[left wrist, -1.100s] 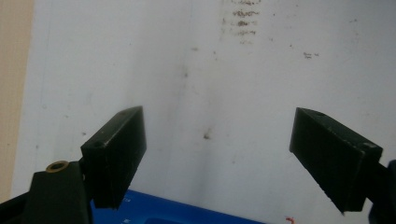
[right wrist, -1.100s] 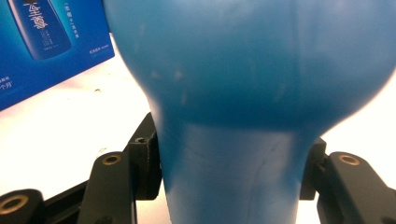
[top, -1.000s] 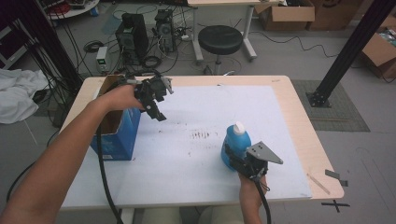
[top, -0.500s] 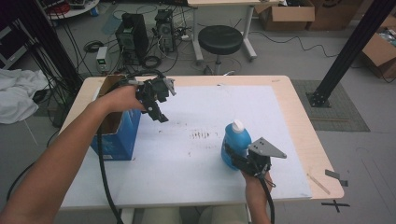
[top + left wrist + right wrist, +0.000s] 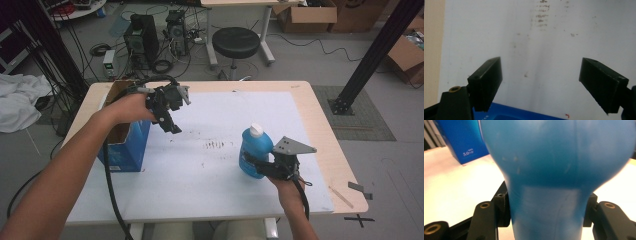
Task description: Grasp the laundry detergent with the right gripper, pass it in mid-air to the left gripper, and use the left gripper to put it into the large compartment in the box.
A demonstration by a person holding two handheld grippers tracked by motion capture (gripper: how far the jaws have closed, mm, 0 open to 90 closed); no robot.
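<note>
Right gripper (image 5: 257, 167) clamped on blue bottle (image 5: 252, 150), nudged slightly rightward on surface (image 5: 210, 170). Left gripper (image 5: 172, 125) wide, unmoved beside box (image 5: 122, 150). Likely carry next.

A white sheet (image 5: 220, 165) covers most of the worktop (image 5: 325, 125). Near its right front stands a blue bottle (image 5: 251, 150) with a white cap (image 5: 256, 130), upright. The right tool (image 5: 260, 167) clamps it low on its body from the person's side, a grey plate (image 5: 292, 146) on top. At the left edge sits an open blue box (image 5: 122, 145). The left tool (image 5: 170, 125) hangs above the sheet just beside the box, pointing down. Dark smudges (image 5: 217, 145) mark the sheet between them.
</note>
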